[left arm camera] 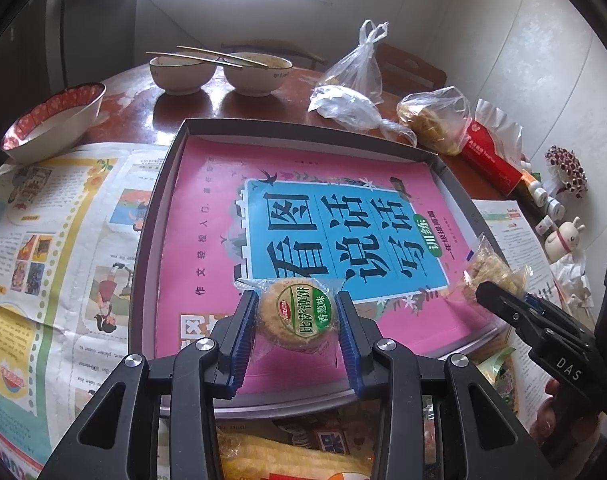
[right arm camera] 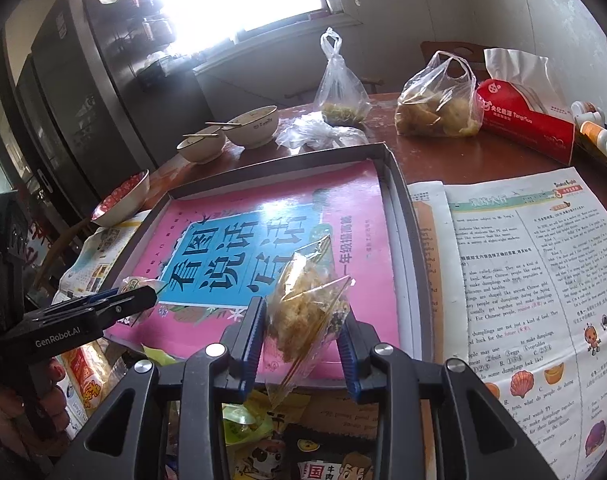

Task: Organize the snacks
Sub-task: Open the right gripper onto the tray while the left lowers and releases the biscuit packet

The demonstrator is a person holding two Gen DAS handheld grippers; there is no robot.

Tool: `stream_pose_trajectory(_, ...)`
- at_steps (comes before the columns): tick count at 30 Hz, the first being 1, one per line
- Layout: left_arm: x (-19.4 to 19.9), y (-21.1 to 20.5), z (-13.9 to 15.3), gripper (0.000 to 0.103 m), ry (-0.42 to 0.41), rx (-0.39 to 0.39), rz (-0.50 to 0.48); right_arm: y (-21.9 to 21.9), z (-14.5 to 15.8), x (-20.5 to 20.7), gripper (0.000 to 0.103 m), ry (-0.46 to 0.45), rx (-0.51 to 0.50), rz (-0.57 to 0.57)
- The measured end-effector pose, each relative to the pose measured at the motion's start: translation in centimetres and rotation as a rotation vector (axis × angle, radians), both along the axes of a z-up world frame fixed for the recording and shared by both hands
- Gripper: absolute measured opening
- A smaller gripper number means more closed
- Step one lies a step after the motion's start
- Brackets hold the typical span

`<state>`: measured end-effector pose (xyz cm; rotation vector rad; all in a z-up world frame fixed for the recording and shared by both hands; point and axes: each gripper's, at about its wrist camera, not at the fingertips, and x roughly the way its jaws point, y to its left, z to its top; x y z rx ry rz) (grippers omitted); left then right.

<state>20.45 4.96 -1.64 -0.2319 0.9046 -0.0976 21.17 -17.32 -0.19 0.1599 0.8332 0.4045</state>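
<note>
Newspaper-covered wooden surface [left arm camera: 135, 120], cluttered. Nearest, loose snack packs [right arm camera: 263, 440] are lying below both claws, unsorted. Left claw [left arm camera: 297, 314] is clamping a round biscuit pack [left arm camera: 297, 314]; right claw [right arm camera: 303, 326] is clamping a clear-wrapped pastry [right arm camera: 307, 304]. Both are hovering over the gray tray [left arm camera: 151, 216], which is holding only a pink book [left arm camera: 207, 220]. Sorting is barely starting. Bowls [left arm camera: 179, 72] are sitting beyond.

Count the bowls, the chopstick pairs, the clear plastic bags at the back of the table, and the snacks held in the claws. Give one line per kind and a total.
Bowls: 3
Chopstick pairs: 2
Plastic bags: 3
Held snacks: 2, a cracker in the left claw, a puffed snack in the right claw
Total: 10
</note>
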Motion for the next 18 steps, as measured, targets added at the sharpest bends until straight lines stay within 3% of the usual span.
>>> stream_pose_trajectory(18, -0.4, 0.2, 0.1, 0.042, 0.006, 0.006, 0.009, -1.7, 0.6, -0.4, 0.049, 0.000, 0.007, -0.050)
